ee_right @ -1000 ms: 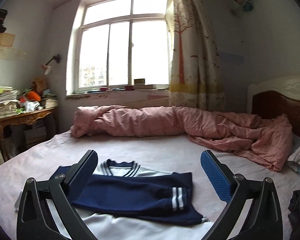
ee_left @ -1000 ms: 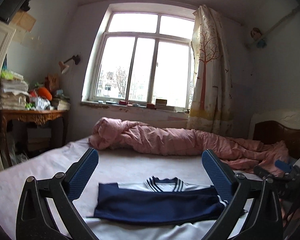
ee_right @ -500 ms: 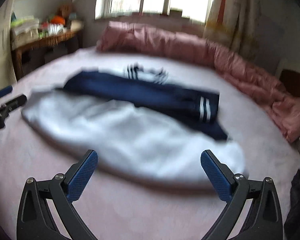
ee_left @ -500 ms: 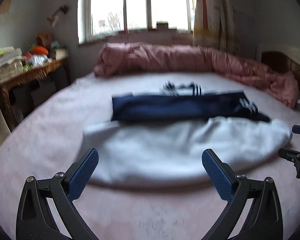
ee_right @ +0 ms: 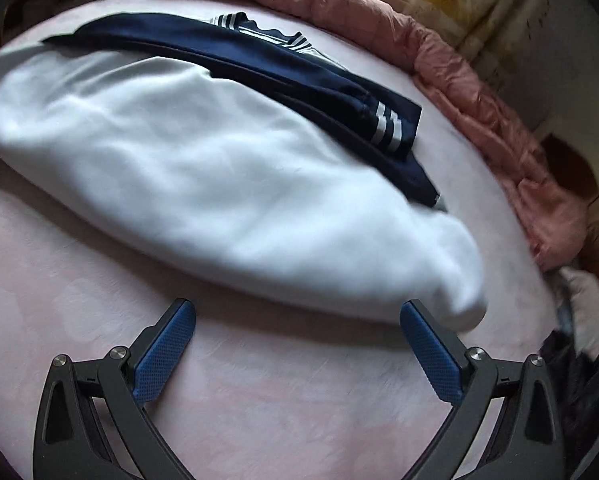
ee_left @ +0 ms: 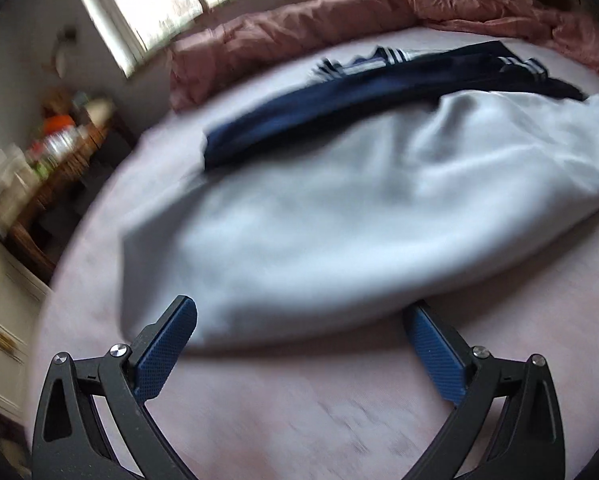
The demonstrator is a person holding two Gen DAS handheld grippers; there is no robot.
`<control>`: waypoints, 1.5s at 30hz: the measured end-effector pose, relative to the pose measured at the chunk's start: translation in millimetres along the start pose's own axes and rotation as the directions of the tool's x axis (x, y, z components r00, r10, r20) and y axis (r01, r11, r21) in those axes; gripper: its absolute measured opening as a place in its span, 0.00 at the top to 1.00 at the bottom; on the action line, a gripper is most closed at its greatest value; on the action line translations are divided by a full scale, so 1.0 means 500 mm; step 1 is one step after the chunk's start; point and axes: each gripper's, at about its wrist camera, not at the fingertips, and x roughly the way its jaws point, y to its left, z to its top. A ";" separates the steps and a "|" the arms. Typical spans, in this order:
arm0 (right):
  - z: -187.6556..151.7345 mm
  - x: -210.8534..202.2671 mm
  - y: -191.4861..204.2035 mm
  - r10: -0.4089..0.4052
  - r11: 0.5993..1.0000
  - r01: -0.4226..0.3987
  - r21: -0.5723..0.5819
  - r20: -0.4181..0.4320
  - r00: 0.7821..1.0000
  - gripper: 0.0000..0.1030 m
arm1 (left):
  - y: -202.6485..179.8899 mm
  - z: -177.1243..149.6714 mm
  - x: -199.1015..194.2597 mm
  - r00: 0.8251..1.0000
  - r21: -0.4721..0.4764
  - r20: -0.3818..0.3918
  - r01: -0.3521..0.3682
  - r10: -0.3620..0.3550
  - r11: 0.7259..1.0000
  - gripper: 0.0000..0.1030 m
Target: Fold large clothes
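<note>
A large white top [ee_left: 339, 216] with navy sleeves [ee_left: 331, 100] lies flat on the pink bed sheet [ee_left: 299, 400]; the sleeves are folded across its upper part, with white stripes at the cuff [ee_right: 385, 126] and collar [ee_right: 255, 26]. My left gripper [ee_left: 299, 316] is open and empty, just short of the top's near hem at its left corner. My right gripper [ee_right: 297, 312] is open and empty, just short of the near hem [ee_right: 339, 300] toward the right corner.
A crumpled pink quilt [ee_left: 339, 20] runs along the far side of the bed and down the right [ee_right: 499, 128]. A cluttered wooden desk [ee_left: 47, 168] stands left of the bed under the window. Dark and white items [ee_right: 571, 340] lie at the right edge.
Both grippers have tilted down and moved closer to the top's near hem. The window and walls have left the views; the bed and top now fill them. Both stay open.
</note>
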 end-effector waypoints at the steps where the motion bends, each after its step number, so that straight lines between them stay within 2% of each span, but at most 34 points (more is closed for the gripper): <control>1: 0.007 0.004 0.005 -0.040 0.999 0.041 -0.022 0.012 0.999 0.00 | -0.006 0.003 0.005 1.000 0.031 0.014 -0.009 0.009 0.999 0.01; 3: 0.021 0.011 0.013 -0.105 0.993 0.107 -0.058 0.041 0.994 0.00 | -0.014 0.009 0.019 1.000 0.081 0.021 -0.002 0.001 0.997 0.00; 4: 0.029 0.018 0.011 -0.113 0.991 0.116 -0.064 0.051 0.992 0.00 | -0.012 0.012 0.029 1.000 0.086 0.014 0.023 -0.024 0.996 0.00; 6: 0.035 0.028 0.003 -0.106 0.993 0.109 -0.035 0.063 0.992 0.01 | 0.009 0.019 0.038 0.997 0.060 -0.003 0.076 -0.076 0.995 0.00; 9: 0.037 0.038 -0.022 -0.058 0.998 0.056 0.035 0.074 0.996 0.08 | 0.018 0.011 0.040 0.997 0.078 -0.004 0.081 -0.081 0.994 0.00; 11: 0.033 0.040 -0.031 -0.055 0.997 0.049 0.059 0.093 0.994 0.27 | 0.020 0.006 0.037 0.998 0.086 0.000 0.067 -0.067 0.994 0.00; 12: 0.031 0.040 -0.031 -0.077 0.996 0.072 0.057 0.100 0.992 0.40 | 0.022 0.007 0.037 0.998 0.085 0.001 0.057 -0.058 0.995 0.03; 13: 0.027 0.039 -0.030 -0.110 0.993 0.106 0.043 0.108 0.988 0.55 | 0.024 0.005 0.035 0.998 0.079 0.004 0.056 -0.056 0.995 0.11; 14: 0.022 0.037 -0.029 -0.148 0.989 0.146 0.027 0.119 0.982 0.60 | 0.026 0.004 0.033 0.998 0.075 0.012 0.065 -0.066 0.995 0.49; 15: 0.017 0.034 -0.028 -0.164 0.987 0.163 0.016 0.137 0.977 0.66 | 0.028 0.004 0.032 0.998 0.085 0.027 0.049 -0.052 0.995 0.72; 16: 0.015 0.031 -0.024 -0.167 0.986 0.167 0.013 0.146 0.975 0.73 | 0.023 0.000 0.027 0.999 0.109 0.044 0.003 -0.008 0.994 0.75; 17: 0.011 0.026 -0.022 -0.177 0.984 0.177 0.012 0.155 0.972 0.76 | 0.020 -0.002 0.022 0.998 0.128 0.060 -0.005 -0.002 0.992 0.82; 18: 0.009 0.017 -0.022 -0.182 0.983 0.182 0.016 0.170 0.968 0.79 | 0.016 -0.008 0.008 0.997 0.140 0.079 -0.015 0.004 0.990 0.84; 21: 0.002 -0.014 -0.026 -0.186 0.982 0.182 0.038 0.215 0.959 0.82 | 0.022 -0.023 -0.032 0.997 0.122 0.076 -0.020 0.010 0.992 0.85; 24: -0.024 -0.051 -0.035 -0.164 0.986 0.152 0.070 0.224 0.961 0.82 | 0.027 -0.052 -0.093 0.997 0.103 0.081 0.004 -0.012 0.995 0.85; 27: -0.084 -0.100 -0.036 -0.121 0.991 0.103 0.091 0.227 0.966 0.82 | 0.029 -0.102 -0.166 0.993 0.085 0.110 0.041 -0.050 0.995 0.85; 30: -0.163 -0.154 -0.022 -0.111 0.992 0.093 0.084 0.244 0.964 0.82 | 0.035 -0.160 -0.227 0.988 0.040 0.115 0.100 -0.104 0.994 0.85; 35: -0.295 -0.267 0.014 -0.072 0.995 0.049 0.089 0.276 0.958 0.82 | 0.043 -0.247 -0.333 0.983 -0.037 0.135 0.132 -0.126 0.991 0.86; 37: -0.330 -0.297 0.027 -0.056 0.997 0.040 0.066 0.266 0.962 0.81 | 0.039 -0.268 -0.359 0.983 -0.036 0.122 0.143 -0.138 0.989 0.86; 41: -0.376 -0.328 0.048 -0.070 0.997 0.062 0.039 0.261 0.963 0.79 | 0.023 -0.282 -0.361 0.986 -0.008 0.114 0.123 -0.122 0.992 0.85; 43: -0.369 -0.327 0.037 -0.065 0.996 0.047 0.070 0.269 0.961 0.79 | 0.032 -0.266 -0.355 0.985 -0.040 0.117 0.136 -0.131 0.990 0.85; 45: -0.348 -0.331 0.011 -0.034 0.991 -0.005 0.135 0.283 0.958 0.79 | 0.045 -0.242 -0.360 0.981 -0.070 0.138 0.148 -0.138 0.986 0.85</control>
